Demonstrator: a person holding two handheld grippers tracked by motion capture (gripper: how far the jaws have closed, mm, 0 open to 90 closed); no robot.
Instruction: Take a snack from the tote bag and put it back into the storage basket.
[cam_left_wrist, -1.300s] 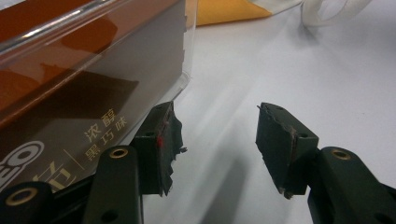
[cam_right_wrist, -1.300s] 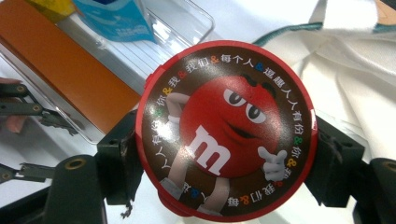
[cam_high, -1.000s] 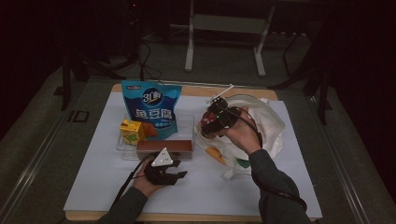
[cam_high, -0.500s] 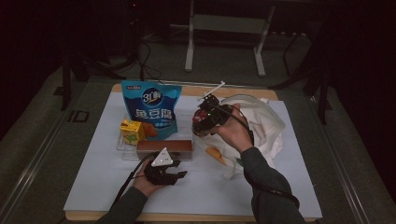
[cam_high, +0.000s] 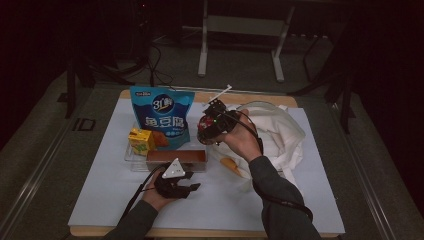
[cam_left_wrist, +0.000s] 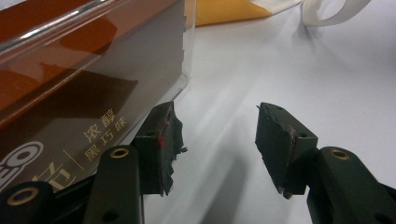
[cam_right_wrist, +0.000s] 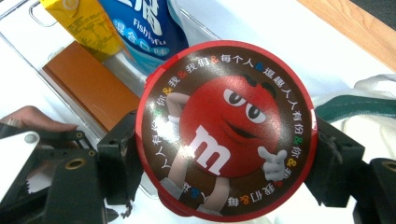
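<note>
M&M's candy tin (cam_right_wrist: 226, 128), round and red-rimmed, sits clamped across its rim between the right gripper's (cam_high: 212, 126) jaws, held above the table between the white tote bag (cam_high: 280, 135) and the clear tray (cam_high: 131, 155). Judging by the tray's stock of fish-tofu pouch (cam_high: 162, 116), juice carton (cam_high: 141, 140) and chocolate box (cam_high: 176, 156), unpacking seems well along, with the tin not yet set down. Being a disc, it has no long axis; its printed face points at the right gripper's camera. The left gripper (cam_high: 175, 184) rests half-open and empty beside the chocolate box.

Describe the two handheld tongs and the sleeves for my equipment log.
Both tongs have black jaws with brass-coloured screws and worn dark pads. The left tongs carry a pale grey three-cornered plate and trail a black cable. The right tongs are black too. Both sleeves are dark grey.
</note>
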